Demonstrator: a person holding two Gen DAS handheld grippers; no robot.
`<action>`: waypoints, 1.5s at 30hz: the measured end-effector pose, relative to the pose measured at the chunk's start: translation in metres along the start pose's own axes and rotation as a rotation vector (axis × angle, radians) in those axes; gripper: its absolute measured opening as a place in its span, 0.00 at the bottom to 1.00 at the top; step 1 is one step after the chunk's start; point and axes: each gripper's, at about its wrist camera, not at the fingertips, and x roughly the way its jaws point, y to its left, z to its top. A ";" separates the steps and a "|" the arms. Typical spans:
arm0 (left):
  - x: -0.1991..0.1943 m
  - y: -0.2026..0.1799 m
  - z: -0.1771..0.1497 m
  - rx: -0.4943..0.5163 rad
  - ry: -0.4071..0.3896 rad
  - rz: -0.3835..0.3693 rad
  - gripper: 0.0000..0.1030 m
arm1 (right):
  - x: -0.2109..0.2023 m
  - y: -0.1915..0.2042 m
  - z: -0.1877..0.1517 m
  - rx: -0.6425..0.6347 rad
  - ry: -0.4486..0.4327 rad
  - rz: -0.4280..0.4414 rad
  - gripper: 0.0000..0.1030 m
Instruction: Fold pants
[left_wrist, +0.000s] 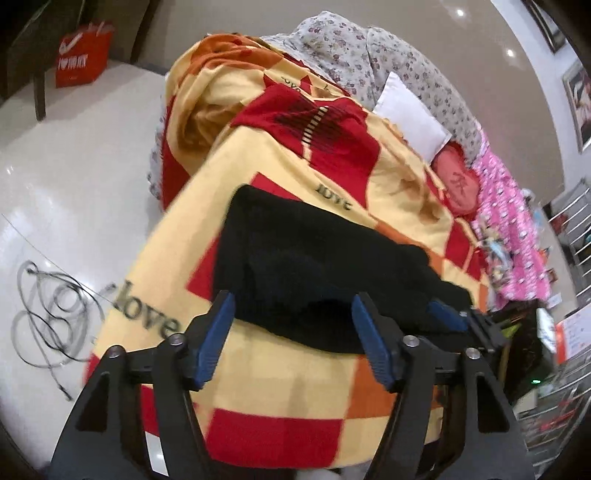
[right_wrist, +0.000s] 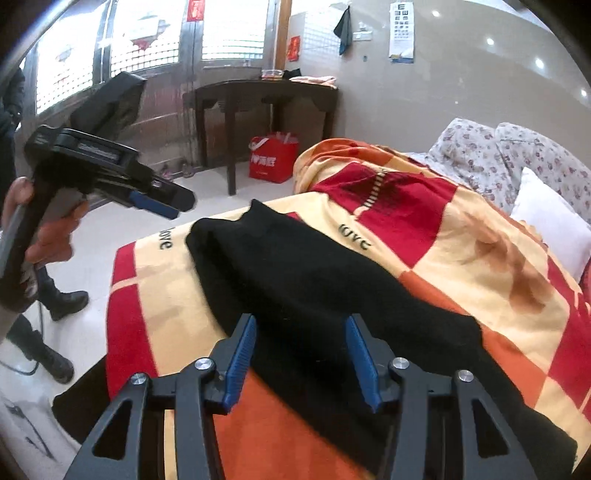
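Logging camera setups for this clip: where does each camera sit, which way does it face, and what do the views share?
Left wrist: on the left gripper, open, looking along the bed toward the pillow; own fingers show.
Right wrist: on the right gripper, open above the black pants, facing the window wall; the person's left hand shows.
Shared: pants, checked blanket, red bag.

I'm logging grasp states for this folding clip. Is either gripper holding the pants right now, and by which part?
Nothing is held. The left gripper and right gripper are both open, hovering above the black fabric pants lying on the checked red-and-yellow blanket.
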 end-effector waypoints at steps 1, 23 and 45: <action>0.001 -0.001 -0.002 -0.020 0.010 -0.018 0.67 | 0.000 -0.002 0.000 0.006 -0.004 -0.007 0.48; 0.052 -0.043 0.003 -0.069 -0.036 0.046 0.37 | 0.024 -0.013 -0.015 0.020 0.039 -0.017 0.08; 0.030 -0.018 -0.012 0.052 -0.064 0.221 0.16 | 0.002 -0.020 -0.012 0.244 0.058 0.165 0.21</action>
